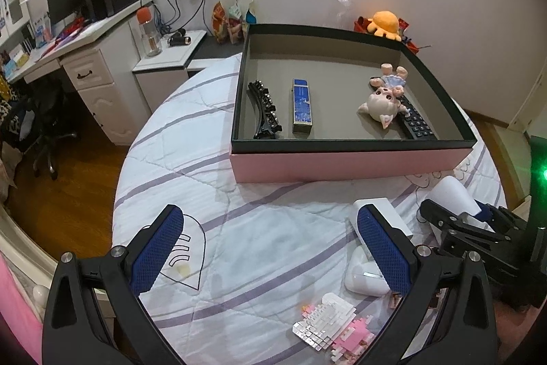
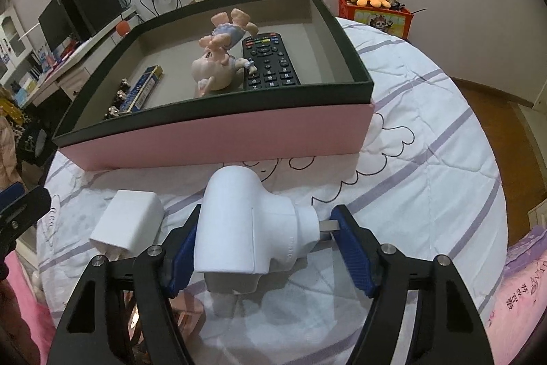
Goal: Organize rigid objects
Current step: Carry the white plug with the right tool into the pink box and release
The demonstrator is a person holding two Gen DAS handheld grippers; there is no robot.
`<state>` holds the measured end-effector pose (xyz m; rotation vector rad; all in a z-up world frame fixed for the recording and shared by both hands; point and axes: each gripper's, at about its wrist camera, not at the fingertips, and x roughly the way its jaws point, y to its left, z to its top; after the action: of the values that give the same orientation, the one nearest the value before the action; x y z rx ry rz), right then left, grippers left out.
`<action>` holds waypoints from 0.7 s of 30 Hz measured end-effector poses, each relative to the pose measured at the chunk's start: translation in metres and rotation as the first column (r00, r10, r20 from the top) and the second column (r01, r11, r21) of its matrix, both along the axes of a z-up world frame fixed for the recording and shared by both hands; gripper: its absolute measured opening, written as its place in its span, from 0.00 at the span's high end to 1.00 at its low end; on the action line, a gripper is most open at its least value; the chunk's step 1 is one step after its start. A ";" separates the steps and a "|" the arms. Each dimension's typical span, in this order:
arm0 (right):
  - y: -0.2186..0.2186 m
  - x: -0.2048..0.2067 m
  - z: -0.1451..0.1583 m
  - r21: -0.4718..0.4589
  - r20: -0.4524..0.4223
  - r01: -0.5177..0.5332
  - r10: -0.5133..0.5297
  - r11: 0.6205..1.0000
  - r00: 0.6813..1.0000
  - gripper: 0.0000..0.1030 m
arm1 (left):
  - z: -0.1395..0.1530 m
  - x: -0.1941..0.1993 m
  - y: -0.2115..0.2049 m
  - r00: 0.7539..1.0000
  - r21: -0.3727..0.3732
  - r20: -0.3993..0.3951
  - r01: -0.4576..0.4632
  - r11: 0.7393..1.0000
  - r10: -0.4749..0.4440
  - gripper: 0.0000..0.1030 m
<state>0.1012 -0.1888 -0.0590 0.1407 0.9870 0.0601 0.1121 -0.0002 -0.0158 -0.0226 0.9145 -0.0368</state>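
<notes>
Right gripper (image 2: 270, 248) half-closed around white plug adapter (image 2: 244, 221), both pads touching it; left gripper (image 1: 270, 252) wide open, empty.

- round bed (image 1: 273, 248), white quilt with lilac stripes and line drawings
- pink box (image 1: 342, 159) with dark rim, far side
- white plug adapter (image 2: 246, 228)
- white charger block (image 2: 131, 221) beside it
- white earbud case (image 1: 362, 276)
- pink-and-white brick figure (image 1: 335, 327), near edge
</notes>
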 end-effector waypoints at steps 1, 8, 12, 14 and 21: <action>0.000 0.000 0.003 0.001 0.005 -0.002 0.002 1.000 1.000 0.29 | 0.001 0.000 0.000 1.000 0.001 0.003 -0.001 1.000 0.001 0.00; 0.006 -0.011 0.055 -0.001 0.104 -0.037 0.037 0.999 0.994 0.29 | 0.018 0.001 0.009 0.999 -0.008 0.042 -0.018 1.000 0.019 0.00; 0.020 0.000 0.088 -0.023 0.178 -0.076 0.079 0.997 0.981 0.29 | 0.033 0.011 0.021 0.996 -0.008 0.081 -0.048 0.999 0.049 0.00; 0.032 0.016 0.096 -0.045 0.199 -0.100 0.107 0.994 0.974 0.28 | 0.039 0.017 0.026 0.993 -0.007 0.096 -0.064 0.998 0.064 0.00; 0.068 0.082 0.080 -0.047 0.163 -0.172 0.177 0.984 0.971 0.28 | 0.037 0.047 0.049 0.986 -0.007 0.107 -0.124 0.992 0.124 0.00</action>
<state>0.1830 -0.1209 0.0210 0.0175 0.8309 0.2137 0.1594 0.0485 0.0217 -0.0774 0.8037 0.0773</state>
